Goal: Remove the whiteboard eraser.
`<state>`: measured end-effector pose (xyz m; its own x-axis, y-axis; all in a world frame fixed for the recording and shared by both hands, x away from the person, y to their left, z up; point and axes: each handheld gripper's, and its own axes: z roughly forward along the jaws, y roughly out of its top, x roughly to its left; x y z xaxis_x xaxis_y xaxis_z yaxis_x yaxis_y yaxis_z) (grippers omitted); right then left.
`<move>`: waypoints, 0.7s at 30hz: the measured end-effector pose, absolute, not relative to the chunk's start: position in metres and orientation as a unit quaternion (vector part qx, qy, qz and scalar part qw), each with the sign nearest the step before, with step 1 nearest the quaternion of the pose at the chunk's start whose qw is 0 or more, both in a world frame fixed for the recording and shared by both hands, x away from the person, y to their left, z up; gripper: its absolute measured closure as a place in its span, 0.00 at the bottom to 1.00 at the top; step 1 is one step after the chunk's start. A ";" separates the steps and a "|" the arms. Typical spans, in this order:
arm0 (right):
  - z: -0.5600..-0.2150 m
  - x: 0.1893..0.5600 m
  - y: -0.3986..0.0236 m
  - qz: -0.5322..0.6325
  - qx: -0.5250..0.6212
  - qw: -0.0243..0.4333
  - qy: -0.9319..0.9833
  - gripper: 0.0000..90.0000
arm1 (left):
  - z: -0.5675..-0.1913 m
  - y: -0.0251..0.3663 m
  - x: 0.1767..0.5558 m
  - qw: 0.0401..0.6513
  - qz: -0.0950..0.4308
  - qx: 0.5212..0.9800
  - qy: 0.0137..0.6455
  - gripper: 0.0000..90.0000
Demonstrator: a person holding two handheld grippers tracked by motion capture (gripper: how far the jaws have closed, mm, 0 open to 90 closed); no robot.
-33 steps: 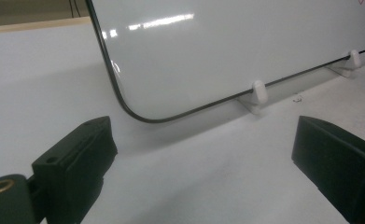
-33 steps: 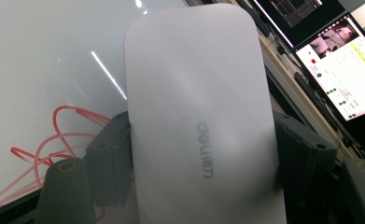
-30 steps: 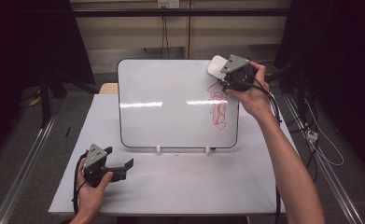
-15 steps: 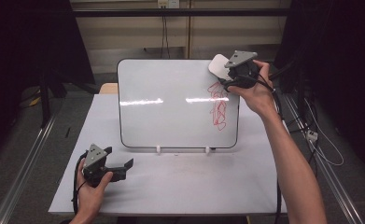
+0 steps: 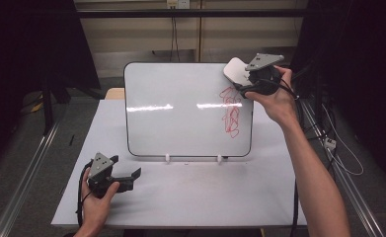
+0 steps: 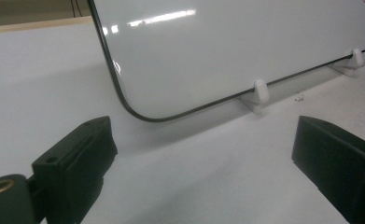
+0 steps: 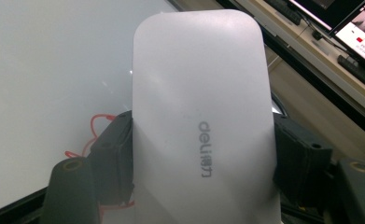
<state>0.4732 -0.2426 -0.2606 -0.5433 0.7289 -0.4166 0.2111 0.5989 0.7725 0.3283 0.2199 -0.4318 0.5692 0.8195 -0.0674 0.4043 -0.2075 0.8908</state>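
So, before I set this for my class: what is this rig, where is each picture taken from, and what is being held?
There is no robot here. A person holds a hand-held gripper in each hand, each with two black fingers and its own small camera.

The high view looks down from above the person's side of the table. A whiteboard stands on it on small white feet, with red scribble near its right edge.

The left gripper view looks along the left gripper, which rests low near the table's front left. Its fingers stand wide apart with nothing between them.

The right gripper view looks along the right gripper, raised at the board's top right corner. It is shut on a white eraser with grey lettering, one finger on each side. Wiping off the scribble looks like the likely job.
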 end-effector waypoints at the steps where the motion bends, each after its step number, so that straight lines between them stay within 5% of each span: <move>1: -0.260 0.470 -0.245 0.351 0.292 0.381 0.804 0.34 | -0.432 0.220 0.328 0.477 0.219 0.745 0.411 0.06; 21: -0.275 0.447 -0.248 0.385 0.310 0.386 0.779 0.35 | -0.432 0.224 0.329 0.482 0.216 0.741 0.416 0.06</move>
